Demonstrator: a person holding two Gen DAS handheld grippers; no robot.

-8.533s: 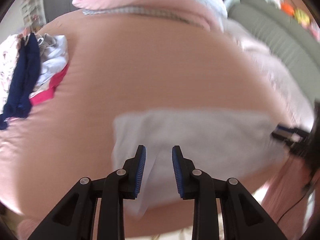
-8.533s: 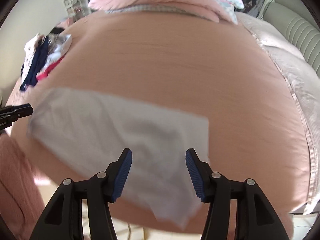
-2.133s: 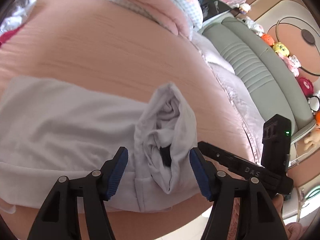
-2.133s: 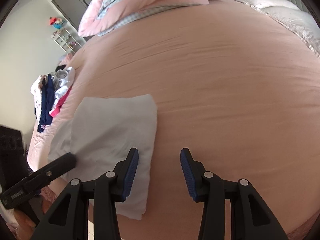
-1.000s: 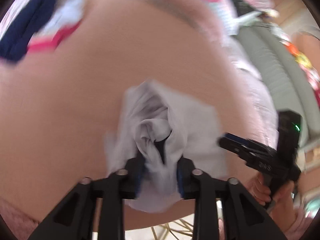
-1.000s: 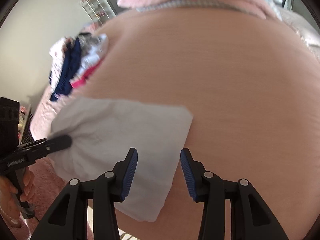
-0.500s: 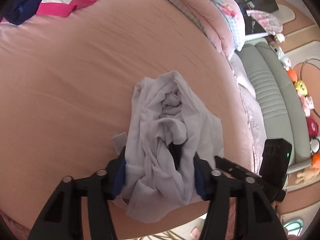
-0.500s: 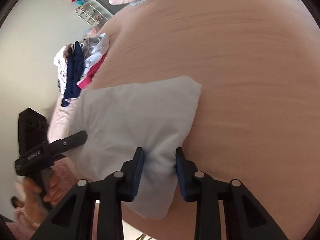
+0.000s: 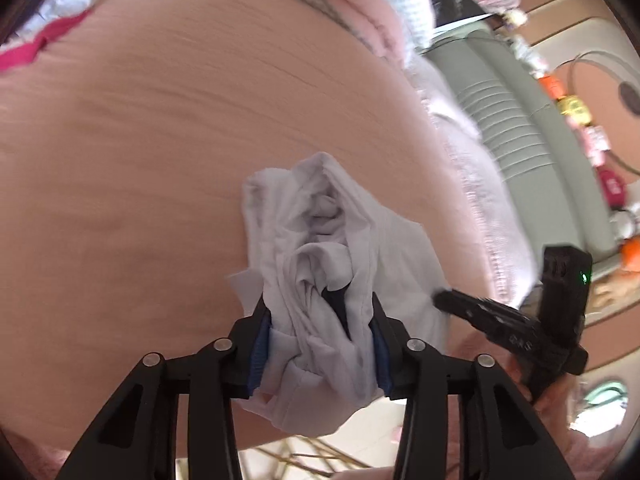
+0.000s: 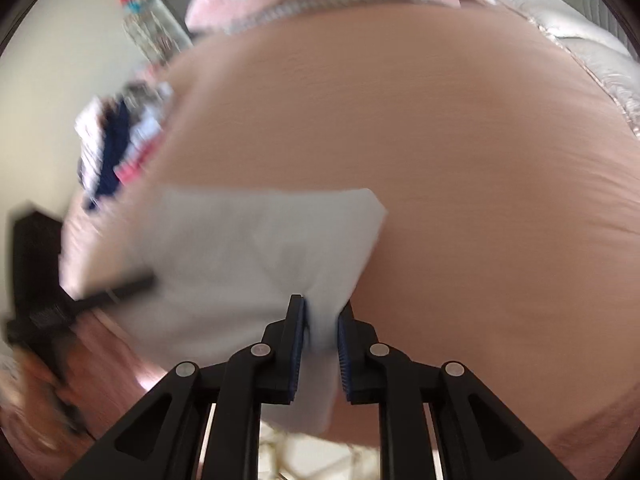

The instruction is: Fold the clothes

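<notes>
Right tool (image 9: pixel 436 300) reads perhaps "DAS".

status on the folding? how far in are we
Done: the pale grey garment already looks folded into a compact panel on the pink bed. In hand: the left hand-held gripper is clamped on a bunched end, the right hand-held gripper on the opposite edge. Left: the pile of clothes at the far side looks unfolded.
</notes>
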